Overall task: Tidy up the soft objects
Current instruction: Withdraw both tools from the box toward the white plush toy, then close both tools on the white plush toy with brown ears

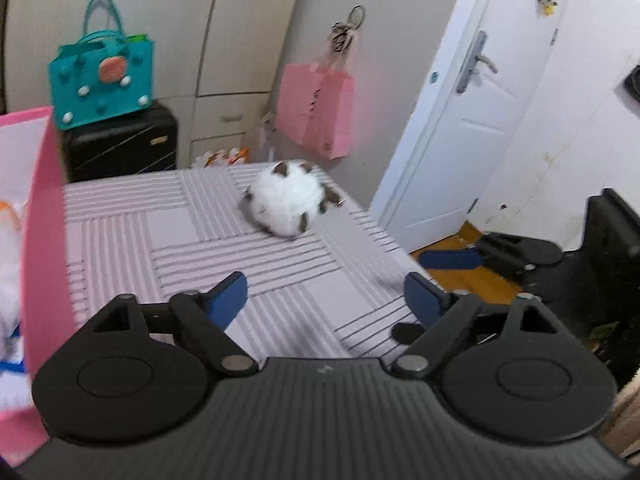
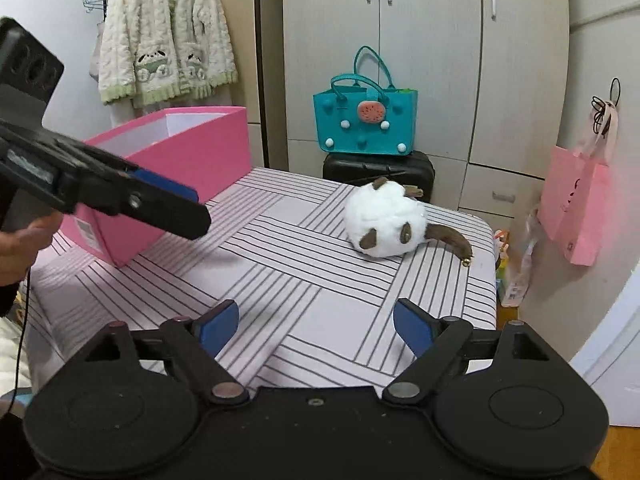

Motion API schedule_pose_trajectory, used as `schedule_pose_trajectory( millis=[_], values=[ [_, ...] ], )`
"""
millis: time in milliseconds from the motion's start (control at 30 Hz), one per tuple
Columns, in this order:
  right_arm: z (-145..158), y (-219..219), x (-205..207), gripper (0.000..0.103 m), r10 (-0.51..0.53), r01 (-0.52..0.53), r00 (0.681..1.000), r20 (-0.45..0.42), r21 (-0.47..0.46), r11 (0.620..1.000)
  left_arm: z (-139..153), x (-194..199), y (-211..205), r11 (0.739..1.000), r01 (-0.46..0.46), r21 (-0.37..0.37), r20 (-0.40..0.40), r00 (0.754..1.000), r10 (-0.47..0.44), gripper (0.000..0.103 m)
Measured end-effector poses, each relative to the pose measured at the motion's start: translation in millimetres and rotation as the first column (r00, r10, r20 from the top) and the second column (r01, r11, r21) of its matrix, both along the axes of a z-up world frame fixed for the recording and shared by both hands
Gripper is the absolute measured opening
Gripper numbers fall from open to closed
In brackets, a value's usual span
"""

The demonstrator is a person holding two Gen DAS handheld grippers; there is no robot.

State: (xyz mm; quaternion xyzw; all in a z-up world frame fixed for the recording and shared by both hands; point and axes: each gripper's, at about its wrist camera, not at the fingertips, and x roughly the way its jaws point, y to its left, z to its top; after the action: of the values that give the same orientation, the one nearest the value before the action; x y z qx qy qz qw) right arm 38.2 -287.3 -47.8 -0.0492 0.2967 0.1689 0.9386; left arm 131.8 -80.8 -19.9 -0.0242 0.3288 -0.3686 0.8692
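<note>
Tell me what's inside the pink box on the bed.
The open pink cardboard box shows white inner walls in the right wrist view; its floor is hidden by the rim. The left wrist view shows something white and fluffy inside, unidentifiable.

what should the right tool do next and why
Probably move the right tool forward toward the white plush toy: its fingers are open and empty, the toy lies loose on the striped bed, and the pink box stands open nearby.

left gripper (image 1: 325,298) with jaws spread wide, nothing between them; right gripper (image 2: 316,326) likewise spread and unloaded, level beside the left.
</note>
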Motion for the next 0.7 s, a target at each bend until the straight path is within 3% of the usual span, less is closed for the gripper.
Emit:
schedule_pose_trajectory(
  millis=[233,333,433,500,600,700],
  values=[
    [-5,-17,12,0.089,-0.025,0.022,0.997,0.071,0.043,0.999,-2,13,-20,1.0,-0.021,-0.006,0.033,0.999,0.022,0.092],
    [-8,-18,20,0.096,-0.037,0.034,0.993,0.115,0.032,0.999,-4,20,-25,0.999,-0.039,-0.014,0.054,0.998,0.04,0.094],
    [-11,-20,39,0.096,-0.044,0.042,0.997,0.059,0.034,0.999,-6,28,-32,0.997,-0.073,0.004,0.092,0.993,0.072,0.094],
    [-14,-17,52,0.096,-0.032,0.032,0.999,0.008,0.006,0.999,-8,36,-36,0.998,-0.058,0.008,0.054,0.997,0.058,0.094],
    [-16,-10,60,0.096,-0.008,0.009,1.0,0.012,-0.065,0.998,-12,42,-41,0.999,-0.026,0.028,0.003,1.0,0.026,0.094],
    [-17,-10,70,0.095,0.012,-0.011,1.0,0.011,-0.072,0.997,-17,45,-48,0.997,-0.038,0.06,0.022,0.999,0.037,0.094]
  ],
)
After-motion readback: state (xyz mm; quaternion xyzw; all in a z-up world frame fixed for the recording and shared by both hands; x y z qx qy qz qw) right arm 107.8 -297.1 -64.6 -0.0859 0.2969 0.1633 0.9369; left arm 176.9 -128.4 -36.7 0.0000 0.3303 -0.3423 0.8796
